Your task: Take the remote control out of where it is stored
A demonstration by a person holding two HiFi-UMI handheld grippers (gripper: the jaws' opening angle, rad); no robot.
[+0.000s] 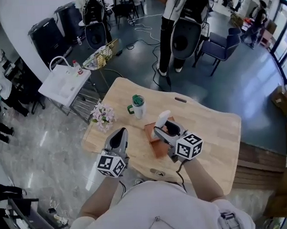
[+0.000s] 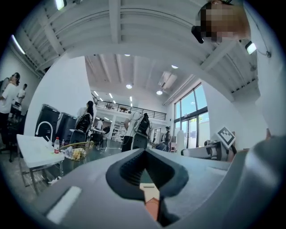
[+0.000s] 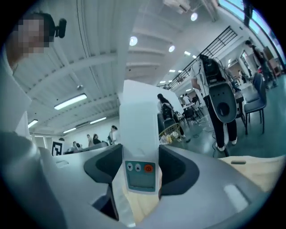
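Clamping the remote control [image 3: 139,134] by its long sides, the right gripper [image 3: 140,166] has both dark pads pressed against the white casing. The remote is slim and white. The end nearest the camera carries a small pale grey screen, with two blue-grey buttons and one orange-red button in a row above it. Its plain white body runs out past the jaw tips, and only the ceiling and the room show behind it, with nothing enclosing it. In the head view the remote sits tilted over a reddish-brown box [image 1: 156,143] that rests on the light wooden table [image 1: 214,128].

The right gripper points roughly level and away from the person, with its marker cube [image 1: 189,146] turned up toward the head camera. The right forearm [image 1: 202,180] reaches forward from the body over the near edge of the table.

The left gripper [image 2: 144,156] is clenched with nothing between its pads. It also points about level. In the head view it is held just left of the box, apart from the remote, with its own marker cube [image 1: 111,165] close to the person's chest.

Farther out on the table stand a pale mug with a green lid [image 1: 138,106] and a small bunch of pink and white flowers [image 1: 102,114].
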